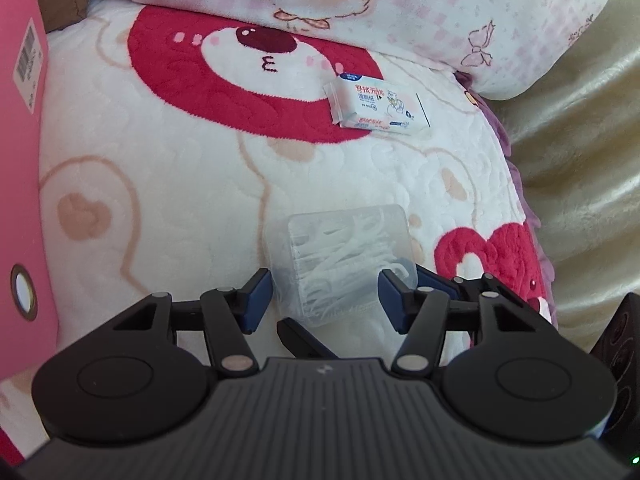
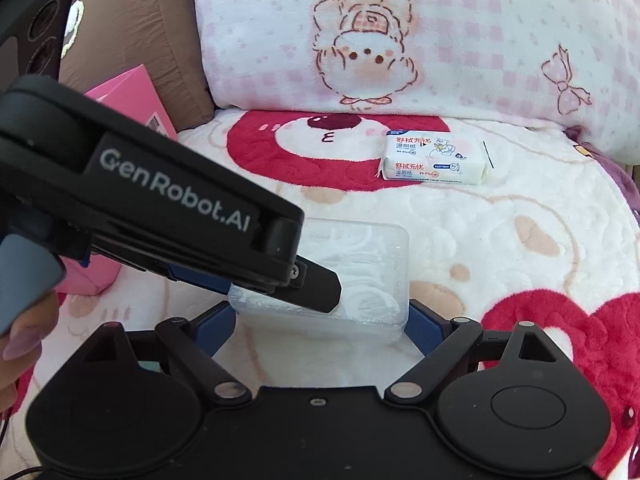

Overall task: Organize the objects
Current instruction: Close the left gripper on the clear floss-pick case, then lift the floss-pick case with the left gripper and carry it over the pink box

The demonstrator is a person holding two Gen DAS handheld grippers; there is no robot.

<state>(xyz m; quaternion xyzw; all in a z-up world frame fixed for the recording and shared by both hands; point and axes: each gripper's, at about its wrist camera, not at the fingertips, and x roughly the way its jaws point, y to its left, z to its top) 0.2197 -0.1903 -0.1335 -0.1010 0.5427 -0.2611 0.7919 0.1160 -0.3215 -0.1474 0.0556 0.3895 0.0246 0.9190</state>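
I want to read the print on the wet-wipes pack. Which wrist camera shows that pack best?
The right wrist view: the wet-wipes pack lies nearly square to the camera, with its front and top print both showing. In the left wrist view the same pack is there unobstructed but turned at an angle and smaller.

"GenRobot.AI" on left hand-held gripper (image 2: 320, 292) body; Chinese print, "99.9%" on wipes pack (image 2: 434, 158); barcode label on pink box (image 1: 24, 160).

Bright, soft daylight; faint shadows, fisheye-bent edges, blurred near foreground.
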